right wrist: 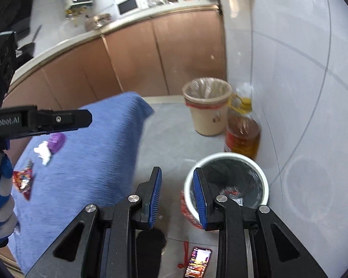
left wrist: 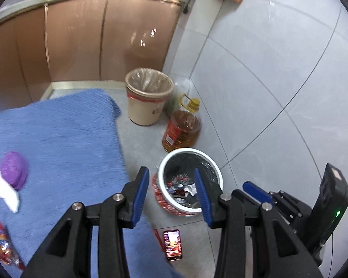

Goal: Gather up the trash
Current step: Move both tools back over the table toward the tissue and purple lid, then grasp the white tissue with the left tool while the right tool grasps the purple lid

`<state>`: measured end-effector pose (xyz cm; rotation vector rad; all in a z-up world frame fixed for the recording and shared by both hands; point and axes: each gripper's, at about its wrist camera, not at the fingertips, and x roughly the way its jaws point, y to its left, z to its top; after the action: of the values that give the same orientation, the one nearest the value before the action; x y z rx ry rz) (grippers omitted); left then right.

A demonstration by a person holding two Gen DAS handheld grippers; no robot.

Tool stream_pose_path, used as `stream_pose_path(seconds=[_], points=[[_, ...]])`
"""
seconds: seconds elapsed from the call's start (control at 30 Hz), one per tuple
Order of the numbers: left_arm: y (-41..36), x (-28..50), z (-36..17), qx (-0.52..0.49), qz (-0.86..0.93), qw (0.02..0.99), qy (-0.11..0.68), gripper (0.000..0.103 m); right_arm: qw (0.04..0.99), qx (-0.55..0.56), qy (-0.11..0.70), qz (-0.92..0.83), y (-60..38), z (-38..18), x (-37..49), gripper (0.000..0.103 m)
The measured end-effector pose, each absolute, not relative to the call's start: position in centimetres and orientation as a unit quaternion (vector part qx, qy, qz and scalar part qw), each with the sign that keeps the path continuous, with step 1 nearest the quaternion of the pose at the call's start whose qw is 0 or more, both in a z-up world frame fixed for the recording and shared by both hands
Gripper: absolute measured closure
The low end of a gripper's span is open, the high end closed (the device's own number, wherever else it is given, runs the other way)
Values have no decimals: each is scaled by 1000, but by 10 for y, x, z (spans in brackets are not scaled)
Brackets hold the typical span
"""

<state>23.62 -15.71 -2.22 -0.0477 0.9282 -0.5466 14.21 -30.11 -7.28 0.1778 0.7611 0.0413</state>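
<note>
A white bin with a black liner [left wrist: 190, 180] stands on the floor beside the blue-covered table [left wrist: 58, 139] and holds crumpled wrappers [left wrist: 181, 185]. My left gripper [left wrist: 171, 190] hangs open above the bin's rim with nothing between its fingers. In the right wrist view my right gripper [right wrist: 177, 194] is also open and empty, just left of the same bin [right wrist: 227, 185]. On the blue cloth [right wrist: 81, 162] lie a purple cup [right wrist: 55, 142], a white crumpled tissue [right wrist: 43, 153] and a red snack wrapper [right wrist: 23, 180]. The left gripper's body [right wrist: 39, 120] shows at the left.
A beige bin with a clear liner [left wrist: 148, 97] and a bottle of oil [left wrist: 183, 127] stand by the tiled wall. A phone with a lit screen [left wrist: 172, 244] lies on the floor. Brown cabinets [left wrist: 81, 41] run behind. A gloved hand [right wrist: 0, 199] holds the left gripper.
</note>
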Motion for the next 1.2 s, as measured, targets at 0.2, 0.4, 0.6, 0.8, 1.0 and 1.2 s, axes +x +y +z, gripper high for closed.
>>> stream_pose_path(seconds=[0.2, 0.4, 0.6, 0.8, 1.0, 1.2], points=[[-96, 217, 6, -31, -232, 879, 415, 60, 934, 65, 347, 49, -264, -35, 128, 73], [-25, 214, 20, -38, -190, 894, 405, 56, 937, 49, 336, 76, -228, -15, 128, 72], [49, 222, 21, -27, -160, 895, 416, 55, 934, 43, 337, 114, -195, -7, 139, 70], [111, 250, 7, 6, -159, 881, 445, 51, 925, 42, 349, 144, -165, -15, 161, 68], [135, 282, -23, 68, -174, 861, 472, 47, 914, 33, 367, 170, -135, -33, 195, 64], [140, 308, -64, 114, -182, 843, 494, 46, 901, 8, 383, 204, -102, -52, 234, 60]])
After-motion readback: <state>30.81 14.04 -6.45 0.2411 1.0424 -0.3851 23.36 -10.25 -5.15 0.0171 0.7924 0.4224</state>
